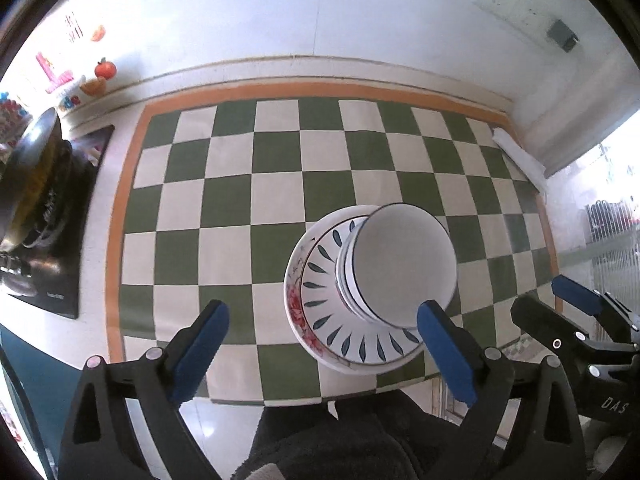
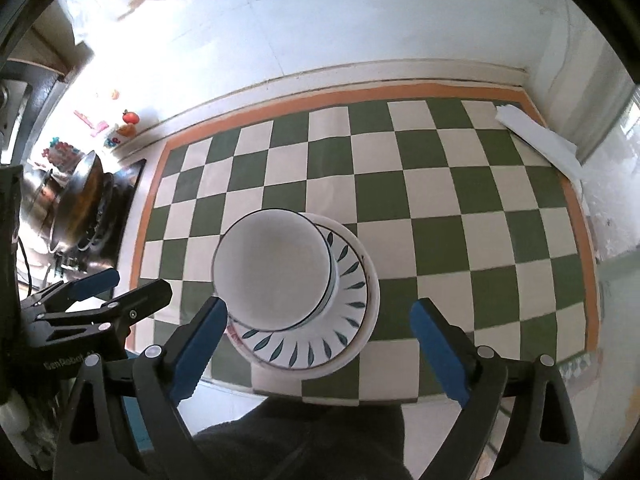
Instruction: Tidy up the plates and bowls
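**Inspector:** Both of your grippers stand released, with nothing between the pads. Your left gripper (image 1: 322,334) has its jaws spread wide over the checked mat (image 1: 224,200). Your right gripper (image 2: 316,330) is spread the same way. Neither one presses on crockery.

**Operator:** Where does the stack lie from each?

**Inspector:** From your left gripper it lies ahead and to the right; the right-hand pad (image 1: 436,332) overlaps the rim of the stacked bowls (image 1: 404,268) in that view, though I cannot tell whether it touches. From your right gripper the same bowls (image 2: 272,270) lie ahead and to the left, beside its left-hand pad (image 2: 208,328). The stack therefore sits between your two hands, neither plainly nearer.

**Operator:** And its orientation?

**Inspector:** Bowls sit upright, mouths up, on the leaf-pattern plate (image 1: 320,300), which rests on a red-flowered plate (image 1: 294,304) and a plain white one beneath. Everything is round, so there is no long axis across the mat; the only axis is vertical. The bowls are off-centre, toward the far side of the plates. The pile stands near the mat's front edge.

**Operator:** Judgement?

**Inspector:** Sorting looks complete. If you lift the pile, take it from opposite rims.
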